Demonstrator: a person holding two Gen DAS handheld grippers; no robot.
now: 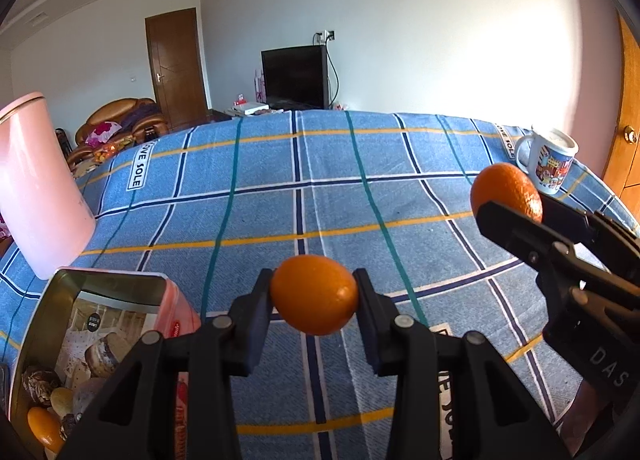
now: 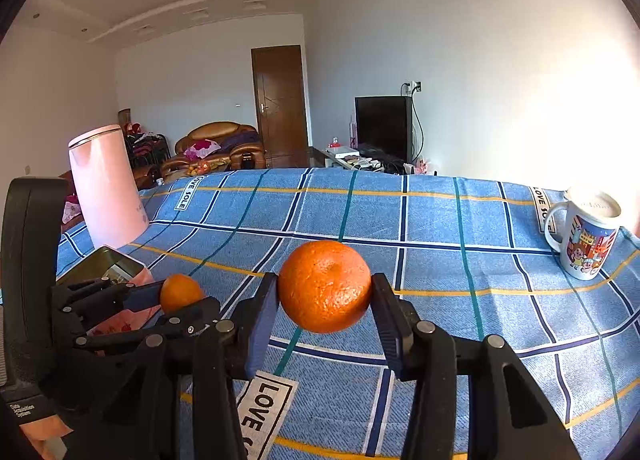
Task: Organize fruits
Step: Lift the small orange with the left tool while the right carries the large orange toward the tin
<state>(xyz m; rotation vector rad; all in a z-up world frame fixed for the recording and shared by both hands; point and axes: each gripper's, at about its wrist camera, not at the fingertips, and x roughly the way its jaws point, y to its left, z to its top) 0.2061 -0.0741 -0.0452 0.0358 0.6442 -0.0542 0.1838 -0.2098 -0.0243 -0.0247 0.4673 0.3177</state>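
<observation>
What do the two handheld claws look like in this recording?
Both are matte black plastic. The left claw and the right claw each have two flat rectangular fingers with dark bluish pads, hinged on angular linkage arms with round silver pivot pins. White lettering marks both bodies. No cables or sleeves show.

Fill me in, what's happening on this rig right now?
A person is sorting fruit with two handheld grippers. The left gripper is shut on a small orange, held above the blue checked cloth. The right gripper is shut on a larger orange. An open tin at the left already holds one orange among other items.
</observation>
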